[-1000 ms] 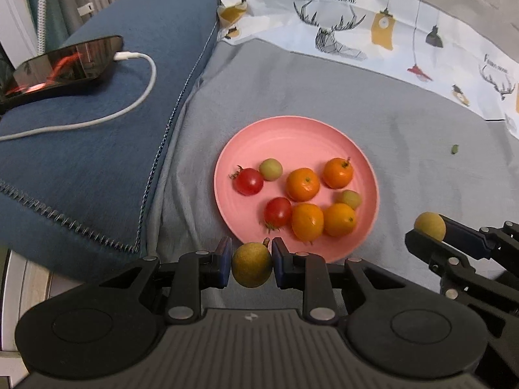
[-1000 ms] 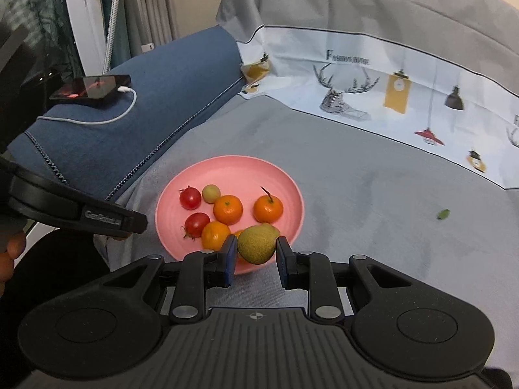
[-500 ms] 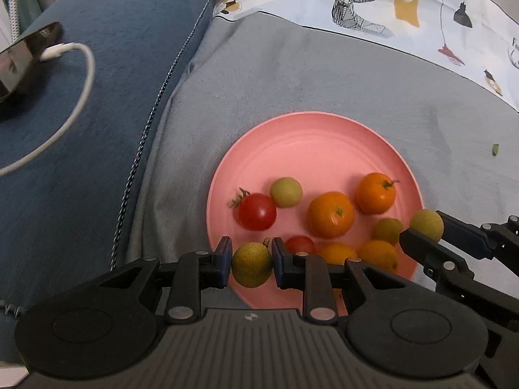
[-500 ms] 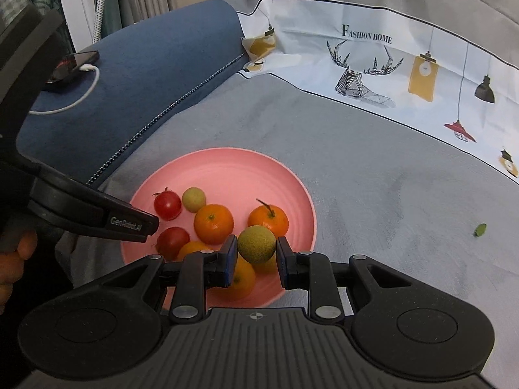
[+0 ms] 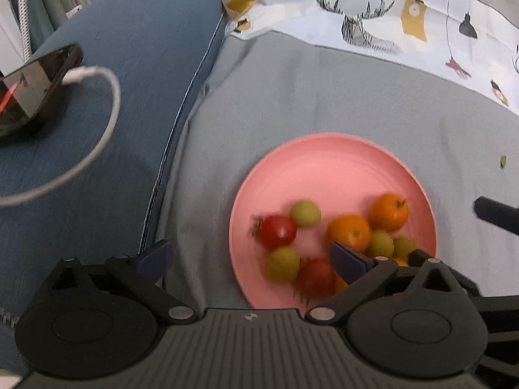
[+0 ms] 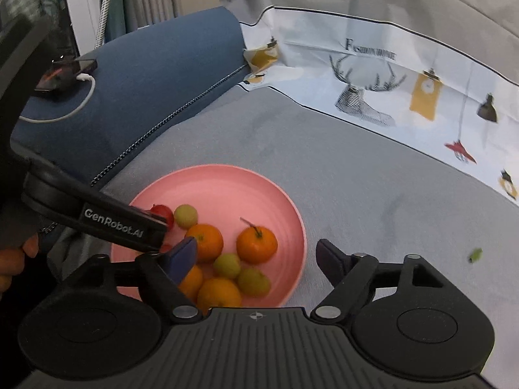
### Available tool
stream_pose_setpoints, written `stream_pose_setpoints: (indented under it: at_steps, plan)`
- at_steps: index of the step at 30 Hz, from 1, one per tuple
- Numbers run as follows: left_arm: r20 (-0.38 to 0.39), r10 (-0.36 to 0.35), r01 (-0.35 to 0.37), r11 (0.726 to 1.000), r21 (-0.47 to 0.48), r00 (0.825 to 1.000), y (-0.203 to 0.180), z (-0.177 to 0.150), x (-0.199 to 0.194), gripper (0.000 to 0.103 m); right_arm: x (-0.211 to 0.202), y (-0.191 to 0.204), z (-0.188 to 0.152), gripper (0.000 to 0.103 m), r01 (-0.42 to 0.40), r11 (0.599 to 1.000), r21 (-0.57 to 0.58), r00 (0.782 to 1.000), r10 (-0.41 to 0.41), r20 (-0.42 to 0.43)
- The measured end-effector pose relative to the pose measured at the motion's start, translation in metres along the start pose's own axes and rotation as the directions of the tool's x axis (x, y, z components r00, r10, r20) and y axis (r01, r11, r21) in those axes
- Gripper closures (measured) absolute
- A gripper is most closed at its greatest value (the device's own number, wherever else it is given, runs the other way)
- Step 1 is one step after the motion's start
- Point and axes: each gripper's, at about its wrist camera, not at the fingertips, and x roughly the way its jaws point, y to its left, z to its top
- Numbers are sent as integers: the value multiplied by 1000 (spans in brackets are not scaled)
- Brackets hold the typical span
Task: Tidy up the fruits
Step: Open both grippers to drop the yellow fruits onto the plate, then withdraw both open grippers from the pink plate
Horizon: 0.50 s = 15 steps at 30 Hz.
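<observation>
Home living room: grey sofa seat (image 6: 340, 175), blue cushion (image 6: 155, 87) upper left, charging phone (image 5: 32, 90), deer-print throw (image 6: 405, 74) behind.

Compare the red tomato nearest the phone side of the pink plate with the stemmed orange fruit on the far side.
The red tomato is glossy red, while the orange fruit is matte orange. The tomato looks slightly smaller than the orange fruit. The tomato shows a leafy calyx pointing off to its side; the orange fruit shows a thin stem on top. Both are round and lie loose on the pink plate.

Left tool (image 5: 249, 257) and right tool (image 6: 256, 256) gape, empty.
</observation>
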Motion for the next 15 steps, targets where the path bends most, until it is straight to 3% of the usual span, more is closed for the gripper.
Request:
stream_pose_setpoints:
  at_steps: [7,15]
  plan:
    - [-25,-6,6,1000,6,1000,-2,-35,-34,0,-37,2,-24,8,29,997,72,999,-28,-27]
    - [25,13,-13,1000,3,1000,-4,-71,-81,0,-90,17,-44,1,95,993,64,994,-98,49]
